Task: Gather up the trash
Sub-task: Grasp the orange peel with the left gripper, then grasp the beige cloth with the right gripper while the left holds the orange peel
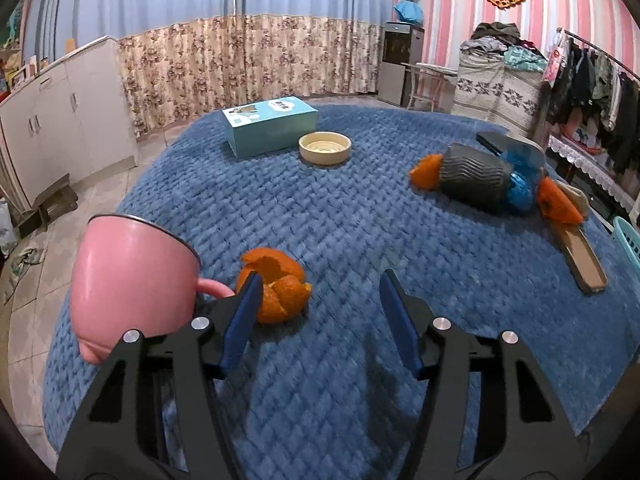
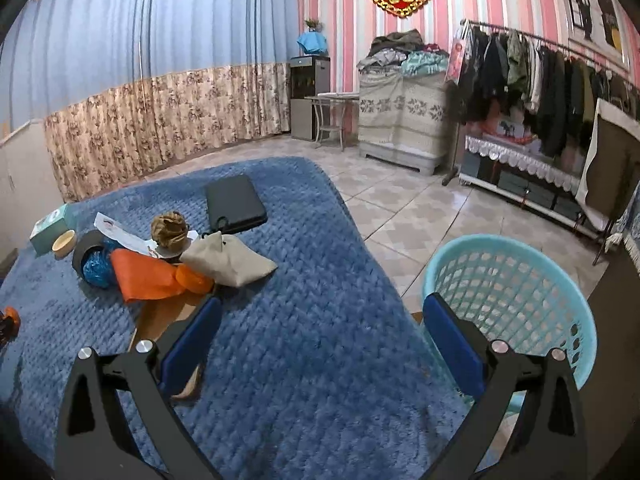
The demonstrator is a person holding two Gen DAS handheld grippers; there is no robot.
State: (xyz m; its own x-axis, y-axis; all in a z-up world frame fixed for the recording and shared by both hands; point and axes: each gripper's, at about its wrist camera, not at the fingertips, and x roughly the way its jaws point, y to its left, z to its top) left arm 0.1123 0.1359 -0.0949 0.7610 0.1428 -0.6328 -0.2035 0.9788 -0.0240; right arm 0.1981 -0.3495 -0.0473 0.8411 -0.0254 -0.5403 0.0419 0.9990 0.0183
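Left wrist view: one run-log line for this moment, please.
left gripper open, nothing between jaws | orange peel by left finger | pink mug left | right gripper open, empty

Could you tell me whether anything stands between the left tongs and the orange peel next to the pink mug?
Nothing visible blocks it. The left tongs are open, and the orange peel lies on the blue blanket, partly behind their left finger. The pink mug stands close beside the peel, its handle nearly touching that finger.
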